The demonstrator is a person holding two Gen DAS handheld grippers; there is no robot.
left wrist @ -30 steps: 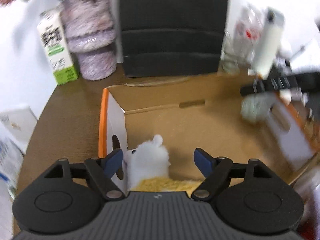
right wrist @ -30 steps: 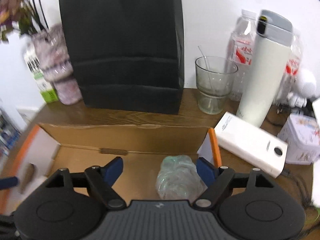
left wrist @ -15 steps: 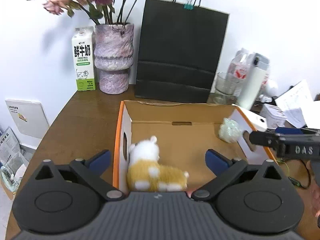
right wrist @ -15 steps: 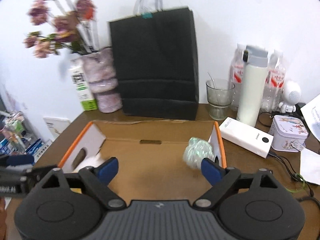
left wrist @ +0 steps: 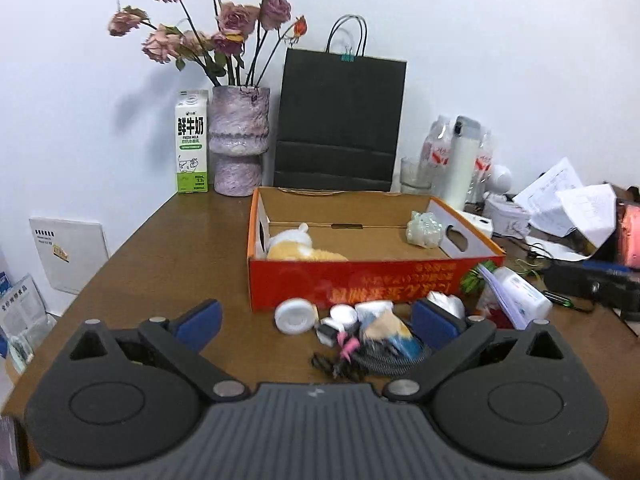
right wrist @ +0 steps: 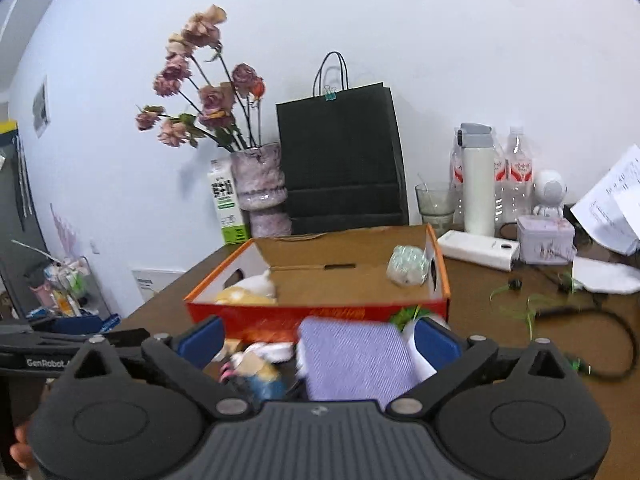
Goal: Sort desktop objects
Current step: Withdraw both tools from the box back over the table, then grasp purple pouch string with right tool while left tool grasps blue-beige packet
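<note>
Box lies crosswise, both claws clear
The orange box (left wrist: 372, 280) runs left-right; left claw (left wrist: 316, 322) wide, right claw (right wrist: 316, 340) opening, both now nearer than before.

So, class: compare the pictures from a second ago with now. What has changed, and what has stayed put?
Both grippers let go and drew back out of the orange box. The left gripper left the plush toy inside; the right gripper, jaws opening, left the crumpled plastic. The box and the clutter behind it stayed put.
</note>
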